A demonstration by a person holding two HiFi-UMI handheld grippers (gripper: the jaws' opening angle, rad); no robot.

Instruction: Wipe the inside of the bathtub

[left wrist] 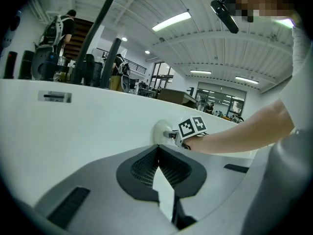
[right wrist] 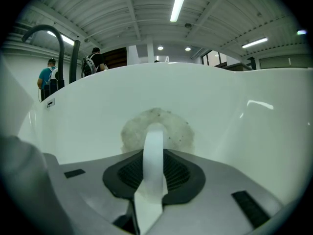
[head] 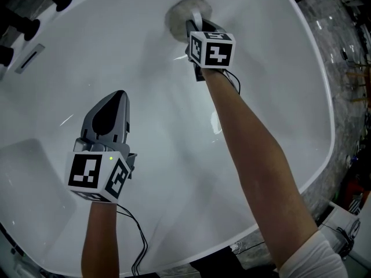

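Note:
The white bathtub [head: 266, 80] fills the head view. A round, fuzzy grey-white scrub pad [head: 184, 11] lies pressed against the tub's far inner wall. My right gripper [head: 195, 25] is shut on the pad's white strap [right wrist: 154, 148], and the speckled pad [right wrist: 155, 127] shows just beyond the jaws. My left gripper [head: 120, 95] hovers over the tub's middle, nearer to me, shut with nothing in it. From the left gripper [left wrist: 157, 150] view, the pad [left wrist: 160, 130] and the right gripper's marker cube [left wrist: 192, 127] sit ahead against the wall.
Black tap handles [head: 22, 23] and an overflow slot [head: 29, 57] are on the tub's rim at upper left. A black curved faucet [right wrist: 50, 33] rises over the rim. Stone floor [head: 348, 97] lies at right. People [left wrist: 61, 26] stand far behind.

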